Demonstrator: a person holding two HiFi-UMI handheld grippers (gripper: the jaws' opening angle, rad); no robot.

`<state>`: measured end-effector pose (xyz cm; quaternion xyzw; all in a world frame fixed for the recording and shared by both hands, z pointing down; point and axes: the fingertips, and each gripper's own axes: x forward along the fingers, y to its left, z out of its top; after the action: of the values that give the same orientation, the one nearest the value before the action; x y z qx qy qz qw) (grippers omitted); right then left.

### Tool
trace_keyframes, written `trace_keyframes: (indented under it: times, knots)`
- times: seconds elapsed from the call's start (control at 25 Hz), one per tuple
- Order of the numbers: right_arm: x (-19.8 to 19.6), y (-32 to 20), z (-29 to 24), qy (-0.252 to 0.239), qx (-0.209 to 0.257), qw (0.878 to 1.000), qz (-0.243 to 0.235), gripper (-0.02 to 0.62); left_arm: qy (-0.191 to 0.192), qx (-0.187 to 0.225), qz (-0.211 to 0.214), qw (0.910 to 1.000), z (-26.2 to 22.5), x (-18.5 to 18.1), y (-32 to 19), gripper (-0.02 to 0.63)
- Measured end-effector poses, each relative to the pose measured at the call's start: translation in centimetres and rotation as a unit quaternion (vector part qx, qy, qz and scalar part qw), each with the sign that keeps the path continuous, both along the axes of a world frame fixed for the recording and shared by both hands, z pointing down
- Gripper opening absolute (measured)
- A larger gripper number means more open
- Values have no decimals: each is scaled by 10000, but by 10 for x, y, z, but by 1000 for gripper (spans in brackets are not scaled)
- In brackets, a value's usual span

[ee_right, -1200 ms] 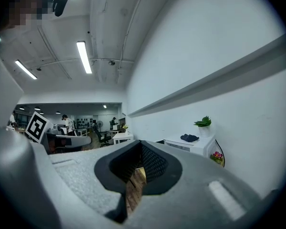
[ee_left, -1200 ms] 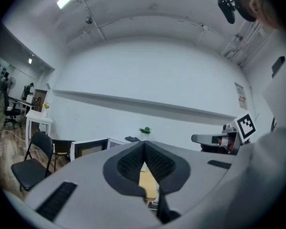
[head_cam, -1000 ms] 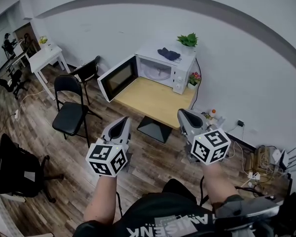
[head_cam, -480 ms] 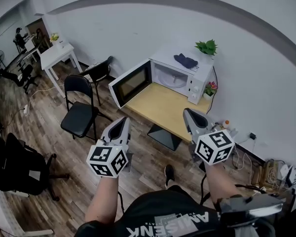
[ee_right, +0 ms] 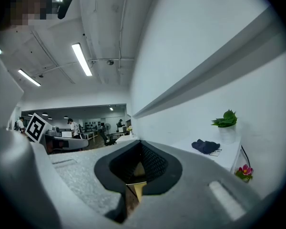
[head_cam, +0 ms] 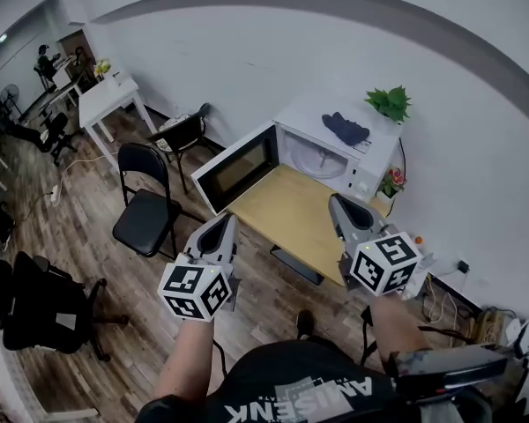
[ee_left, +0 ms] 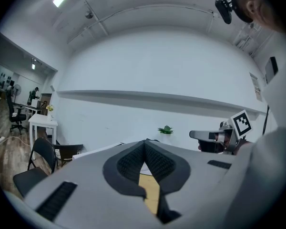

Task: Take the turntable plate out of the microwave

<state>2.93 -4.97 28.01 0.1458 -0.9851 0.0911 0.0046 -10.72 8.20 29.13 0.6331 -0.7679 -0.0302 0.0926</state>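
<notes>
Ahead, the microwave (head_cam: 363, 161) sits at the far end of a wooden table (head_cam: 286, 211) against the wall, with its door (head_cam: 241, 166) swung wide open to the left. The turntable plate (head_cam: 322, 159) lies flat on the floor of the microwave, inside the cavity. The left claw (head_cam: 225, 222) and right claw (head_cam: 337, 204) are both held in the air well short of the microwave, near the table's front edge, and point toward it. Each claw is closed, jaws together, with nothing between them. A dark cloth (head_cam: 346, 128) and a green plant (head_cam: 390, 102) rest on top of the microwave, pink flowers (head_cam: 392, 181) stand just right of it, and a black chair (head_cam: 145, 210) stands to its left.
</notes>
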Motion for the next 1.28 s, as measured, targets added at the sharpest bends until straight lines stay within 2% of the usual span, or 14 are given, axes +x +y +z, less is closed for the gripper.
trace_keyframes:
  times: [0.16,0.32,0.6,0.84,0.96,1.12,1.28]
  knots:
    - [-10,-33,1,-21,-22,10000,37,5,-115,-51,35,9999,-1,-8,-33,2]
    - [-12,-55,9,64,38,10000,55,5,59,-37,50,10000,7,-14,-59,2]
    - [-13,-105,19,-9,-148,9998,128,5,184,-130,112,9997,15,-21,-115,2]
    - [-15,-134,26,146,9,9999,13,5,-26,-178,476,9987,16,-6,-168,2]
    - [-17,-150,25,151,41,9999,2,5,103,-176,522,9984,19,-6,-190,2]
    - [-19,-163,27,60,-84,9999,128,5,190,-337,638,9972,28,-11,-210,2]
    - [-25,-174,37,79,-254,9988,402,5,245,-274,760,9964,30,-23,-225,2]
